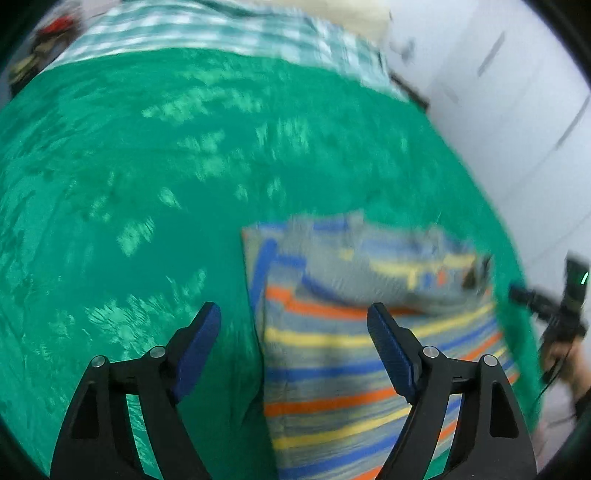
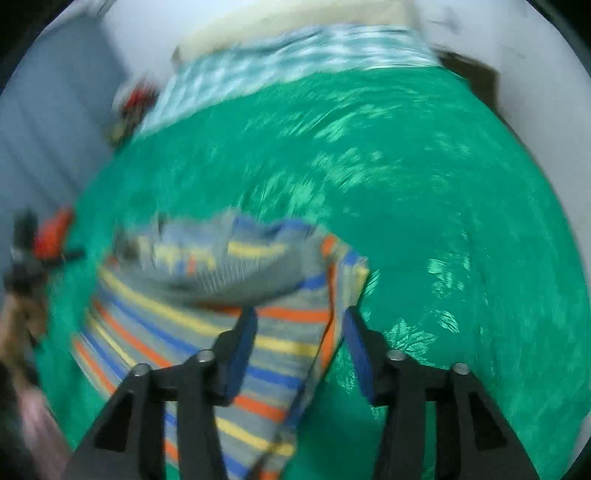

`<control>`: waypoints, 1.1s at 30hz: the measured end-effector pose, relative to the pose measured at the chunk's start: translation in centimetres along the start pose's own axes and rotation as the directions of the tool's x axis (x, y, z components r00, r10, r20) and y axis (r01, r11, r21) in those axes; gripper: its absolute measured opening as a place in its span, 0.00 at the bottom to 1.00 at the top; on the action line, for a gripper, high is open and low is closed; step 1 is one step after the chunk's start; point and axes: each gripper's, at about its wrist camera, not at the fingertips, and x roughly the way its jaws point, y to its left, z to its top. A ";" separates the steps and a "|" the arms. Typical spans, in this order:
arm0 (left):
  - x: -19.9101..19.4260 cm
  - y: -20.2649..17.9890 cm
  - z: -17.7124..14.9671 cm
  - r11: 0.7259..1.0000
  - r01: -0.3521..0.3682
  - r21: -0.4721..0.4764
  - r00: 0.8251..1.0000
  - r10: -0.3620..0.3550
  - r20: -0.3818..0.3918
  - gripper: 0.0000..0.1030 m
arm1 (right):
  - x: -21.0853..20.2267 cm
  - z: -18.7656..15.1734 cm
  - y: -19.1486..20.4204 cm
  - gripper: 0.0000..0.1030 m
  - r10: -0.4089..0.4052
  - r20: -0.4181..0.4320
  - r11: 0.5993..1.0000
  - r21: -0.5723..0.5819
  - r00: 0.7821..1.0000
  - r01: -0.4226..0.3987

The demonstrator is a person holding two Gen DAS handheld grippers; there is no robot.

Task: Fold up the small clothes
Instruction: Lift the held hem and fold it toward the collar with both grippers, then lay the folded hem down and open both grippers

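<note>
A small grey garment with orange, yellow and blue stripes lies on the green bedspread, its far part folded back over itself. My left gripper is open wide above the garment's left edge, with no cloth pinched between the blue pads. In the right wrist view the same garment lies left of centre. My right gripper hangs open over its right edge, and its pads do not press on the cloth. Both views are blurred.
A green-and-white checked cloth covers the far end of the bed, with a cream pillow behind it. Red and dark items sit at the far left corner. White walls flank the bed. A hand with the other gripper shows at the right edge.
</note>
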 end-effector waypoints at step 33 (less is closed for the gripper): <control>-3.3 -0.2 -14.5 0.988 -0.133 0.077 0.982 0.142 -0.126 0.15 | -0.1 -16.4 2.1 0.02 0.059 -0.189 0.955 0.298 0.980 0.000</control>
